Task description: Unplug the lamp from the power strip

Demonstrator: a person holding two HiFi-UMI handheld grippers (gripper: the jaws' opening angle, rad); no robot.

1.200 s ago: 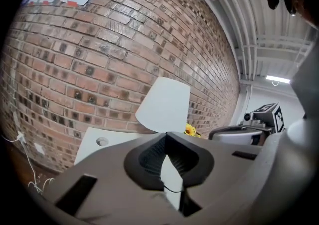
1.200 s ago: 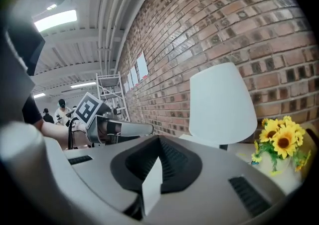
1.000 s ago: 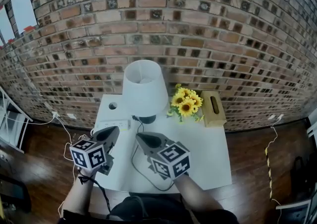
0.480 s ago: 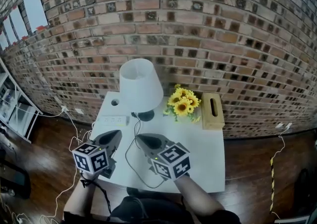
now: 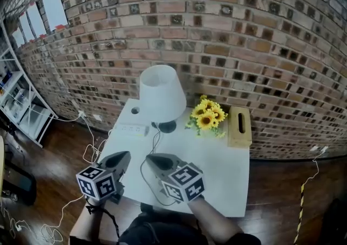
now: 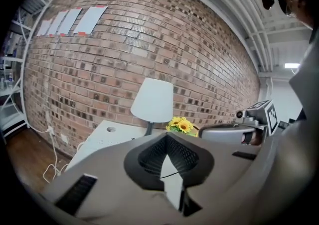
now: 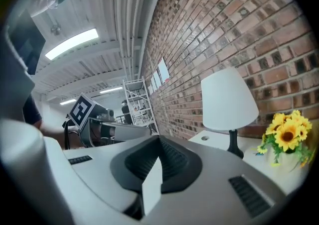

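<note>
**Lamp (image 5: 160,95) far off, nothing held**

The left hand-held gripper (image 5: 122,156) and the right hand-held gripper (image 5: 152,158) are both clenched tight and empty, over the near part of the counter (image 5: 222,168). The lamp stands at the far side, with the power strip (image 5: 130,129) just left of its foot.

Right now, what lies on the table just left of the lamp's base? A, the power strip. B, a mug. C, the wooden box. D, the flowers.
A: the head view shows the white power strip lying left of the lamp, with the flowers and wooden box on its right.
</note>
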